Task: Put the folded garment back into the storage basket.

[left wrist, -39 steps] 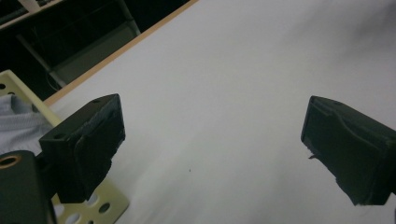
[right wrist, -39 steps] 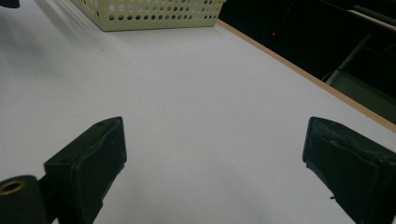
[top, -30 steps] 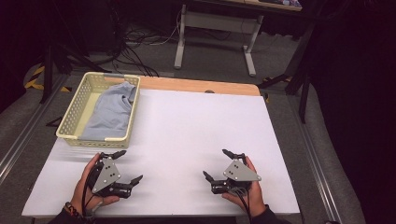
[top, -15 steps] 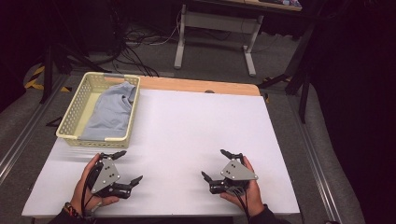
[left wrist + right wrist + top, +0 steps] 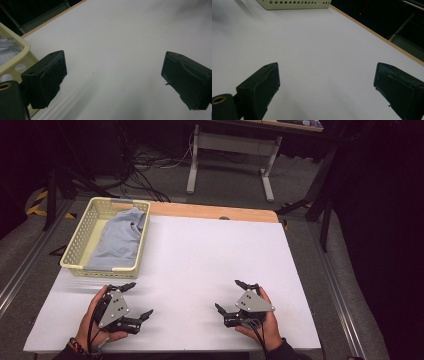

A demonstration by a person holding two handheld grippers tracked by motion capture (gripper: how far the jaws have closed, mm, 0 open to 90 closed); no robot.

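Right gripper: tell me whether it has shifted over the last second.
No. The right gripper sits as before, near the table's front edge, jaws open.

A white table (image 5: 210, 265) takes up the middle of the high view. Its top is plain and matte, and a strip of bare wood (image 5: 215, 212) runs along the far edge. At the far left corner a pale yellow perforated plastic basket (image 5: 80, 237) sits directly on the white surface, its long side running near to far, with its far end close to the wooden strip. A grey folded garment (image 5: 117, 240) lies inside the basket. In the left gripper view the basket's near corner (image 5: 13, 56) stands on the tabletop (image 5: 120, 50).
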